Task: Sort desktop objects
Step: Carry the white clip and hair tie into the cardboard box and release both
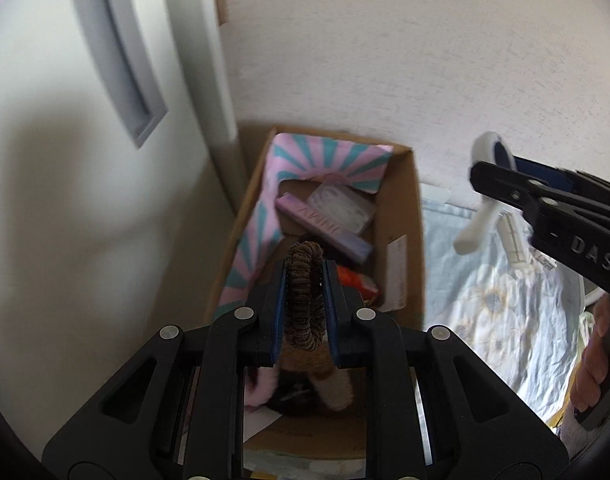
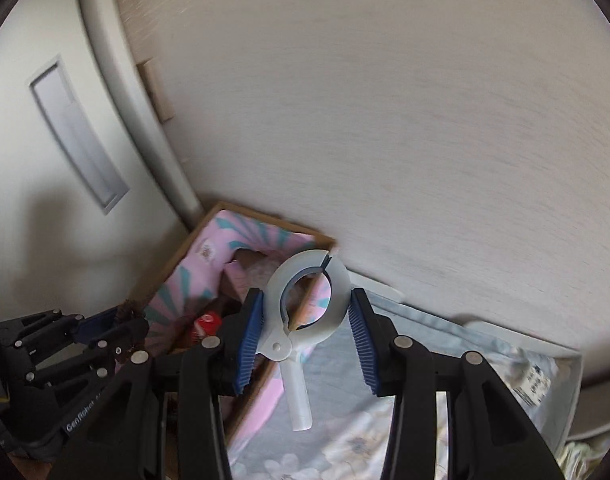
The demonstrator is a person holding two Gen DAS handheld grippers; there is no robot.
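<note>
A floral cloth (image 1: 501, 312) covers the surface, which sits in a corner between a pale wall (image 2: 385, 120) and a white door (image 1: 65, 160). A cardboard box (image 1: 415, 216) lies along the door, touching the wall, with a purple carton (image 1: 325, 228) among its contents. The left gripper (image 1: 305, 300) pinches a brown scrunchie (image 1: 303, 292) above the box. The right gripper (image 2: 305, 328) grips a white clamp (image 2: 309, 304) over the box's right edge, close to the wall
</note>
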